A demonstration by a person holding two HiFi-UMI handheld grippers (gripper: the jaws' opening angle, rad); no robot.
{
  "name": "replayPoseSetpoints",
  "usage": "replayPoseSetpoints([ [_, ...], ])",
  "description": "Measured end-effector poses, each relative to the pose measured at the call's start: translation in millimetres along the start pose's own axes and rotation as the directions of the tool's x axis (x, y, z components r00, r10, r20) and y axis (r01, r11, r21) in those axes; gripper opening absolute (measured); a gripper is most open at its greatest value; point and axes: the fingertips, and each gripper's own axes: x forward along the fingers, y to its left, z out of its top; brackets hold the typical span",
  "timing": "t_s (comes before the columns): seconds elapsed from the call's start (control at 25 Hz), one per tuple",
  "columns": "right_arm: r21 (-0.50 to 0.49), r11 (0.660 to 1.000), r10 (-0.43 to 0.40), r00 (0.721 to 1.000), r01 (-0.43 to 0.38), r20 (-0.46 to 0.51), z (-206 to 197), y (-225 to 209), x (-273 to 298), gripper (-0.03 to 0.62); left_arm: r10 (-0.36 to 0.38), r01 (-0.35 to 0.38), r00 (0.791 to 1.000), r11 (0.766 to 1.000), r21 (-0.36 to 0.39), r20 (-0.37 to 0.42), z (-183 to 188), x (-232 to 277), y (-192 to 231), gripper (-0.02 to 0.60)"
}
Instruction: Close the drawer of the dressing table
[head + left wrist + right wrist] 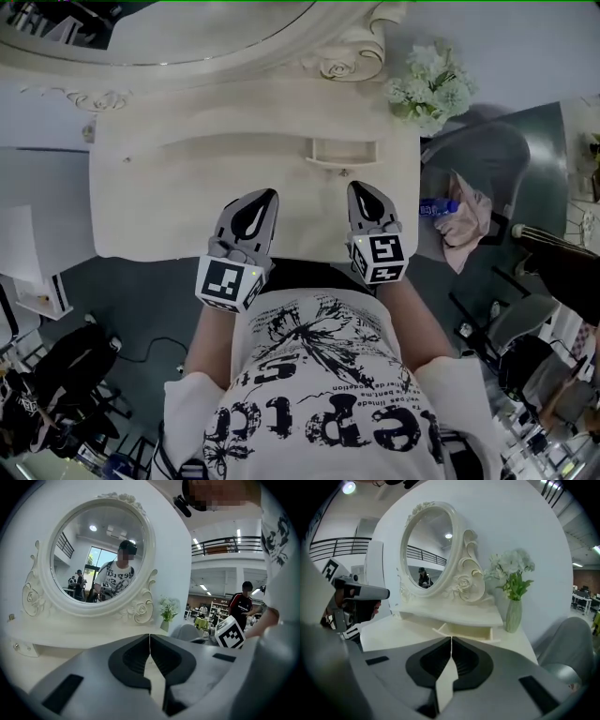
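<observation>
The cream dressing table (pixel 169 202) stands in front of me with its oval mirror (pixel 96 555) at the back. A small drawer (pixel 342 153) under the mirror shelf sticks out, and in the right gripper view the drawer (pixel 465 631) shows its open top. My right gripper (pixel 360 190) hovers over the tabletop just short of the drawer, its jaws shut and empty (pixel 451 644). The left gripper (pixel 266 198) hangs beside it to the left, also shut with nothing held (pixel 149 641). Both point toward the mirror.
A vase of white flowers (pixel 429 86) stands at the table's back right corner, close to the drawer. A grey chair (pixel 478 159) with a pink cloth and a bottle sits right of the table. People and desks fill the room behind.
</observation>
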Motion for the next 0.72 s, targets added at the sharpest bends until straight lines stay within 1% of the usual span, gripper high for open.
replayPoseSetpoints([
  [0.12,0.006,1.000,-0.025,0.999,0.025,-0.041,-18,-7,17,0.020,-0.008,0.008,1.000,1.000,-0.021,-0.013,-8,12,10,0.020],
  [0.2,0.017,0.999,-0.048,0.996,0.049,-0.070,-31,-12,25,0.021,-0.015,0.014,1.000,1.000,-0.021,-0.022,-13,19,14,0.020],
  [0.24,0.028,0.998,-0.051,0.995,0.053,-0.083,-37,-13,29,0.033,-0.018,0.018,0.999,1.000,-0.018,-0.026,-16,22,15,0.020],
  [0.32,0.063,0.997,-0.036,0.994,0.043,-0.100,-46,-12,35,0.111,-0.027,0.027,0.999,1.000,-0.013,-0.032,-19,26,16,0.020],
  [0.4,0.095,0.995,-0.028,0.994,0.037,-0.102,-50,-10,40,0.117,-0.036,0.036,0.999,0.999,-0.019,-0.032,-21,29,15,0.020],
  [0.6,0.116,0.992,-0.036,0.993,0.049,-0.111,-52,-8,48,0.120,-0.049,0.047,0.998,0.998,-0.045,-0.039,-30,30,14,0.020],
  [0.72,0.161,0.986,-0.024,0.993,0.043,-0.117,-51,-7,55,0.118,-0.058,0.056,0.997,0.997,-0.052,-0.050,-34,31,15,0.020],
])
